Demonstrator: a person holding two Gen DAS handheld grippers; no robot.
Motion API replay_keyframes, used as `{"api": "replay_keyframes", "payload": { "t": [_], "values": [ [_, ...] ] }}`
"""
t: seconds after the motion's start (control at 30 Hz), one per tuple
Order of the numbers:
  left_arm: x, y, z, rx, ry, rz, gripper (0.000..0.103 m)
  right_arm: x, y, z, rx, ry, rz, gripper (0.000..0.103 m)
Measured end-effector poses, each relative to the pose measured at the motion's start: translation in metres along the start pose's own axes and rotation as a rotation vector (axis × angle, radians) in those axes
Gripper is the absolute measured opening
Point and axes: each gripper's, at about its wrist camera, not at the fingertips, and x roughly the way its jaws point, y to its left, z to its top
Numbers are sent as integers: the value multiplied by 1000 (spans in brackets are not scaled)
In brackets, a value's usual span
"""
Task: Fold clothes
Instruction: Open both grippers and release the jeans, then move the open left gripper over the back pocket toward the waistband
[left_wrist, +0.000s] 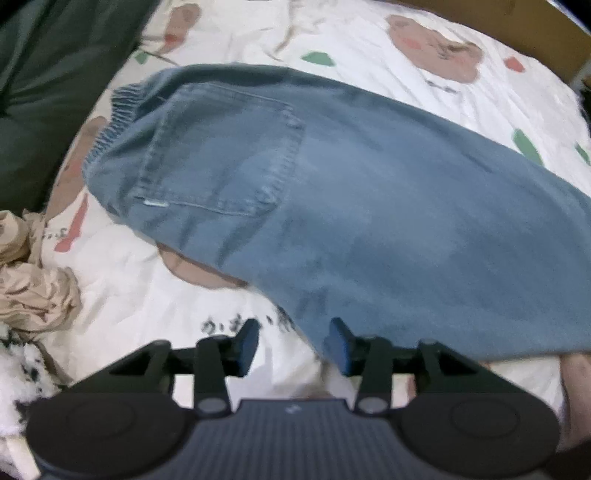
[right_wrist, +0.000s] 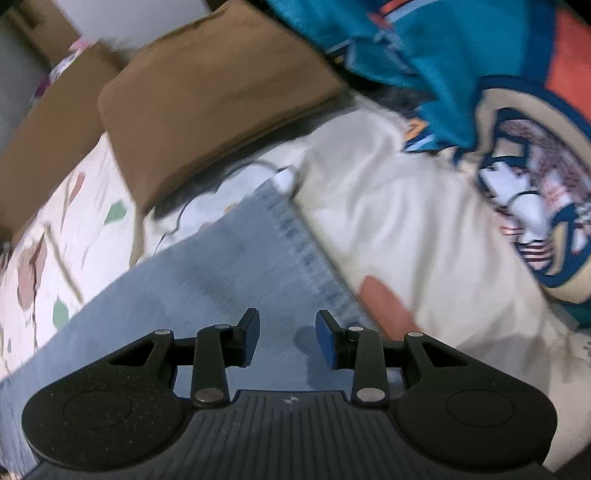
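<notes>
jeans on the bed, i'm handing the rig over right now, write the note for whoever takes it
Left claw: open, empty, at the near edge of the jeans.
Right claw: open, empty, over a leg of the jeans near its hem.
Jeans: lying flat on the printed bedsheet, back pocket up, elastic waistband to the left in the left wrist view. They look laid leg over leg; no crosswise fold shows.
Nearby: crumpled beige garment at the left, teal printed blanket and brown pillow beyond the hem.
Left to do: grip the jeans and fold them, probably hem toward waistband.
</notes>
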Motion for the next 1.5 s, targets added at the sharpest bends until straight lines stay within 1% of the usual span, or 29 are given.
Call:
{"api": "replay_keyframes", "payload": {
  "t": [0.1,0.23,0.43,0.53,0.63,0.8,0.87,0.93,1.07,1.13,1.2,1.27,1.37,1.43,1.5],
  "values": [
    [11,1,11,-23,-24,7,45,12,14,-1,-53,15,23,40],
    [28,-9,31,-43,-61,2,45,26,37,1,-143,30,28,40],
    [55,-29,58,-22,-95,-8,45,48,71,4,-237,45,26,40],
    [68,-31,69,-26,-111,-10,46,54,87,5,-282,43,25,41],
    [81,-28,81,-41,-122,-14,47,60,96,5,-306,43,18,41],
    [105,-24,105,-68,-134,-11,47,73,107,6,-342,53,-29,41],
    [112,-21,115,-83,-141,4,50,73,112,8,-352,42,-38,41],
    [117,-20,127,-93,-145,37,54,74,116,11,-353,39,-31,41],
    [126,-9,149,-140,-133,46,57,79,123,11,-368,65,-29,41],
    [129,-7,157,-123,-134,58,59,80,126,11,-388,61,-34,41],
    [130,-6,161,-128,-149,65,64,77,127,12,-392,42,-27,41],
    [131,-5,165,-132,-165,72,67,76,128,13,-395,27,-25,41],
    [131,-4,170,-143,-188,83,65,79,130,13,-410,34,-38,41],
    [131,-1,176,-169,-200,92,65,82,131,13,-416,41,-46,41],
    [136,3,187,-167,-189,92,65,88,132,13,-415,56,-51,41]
  ]
}}
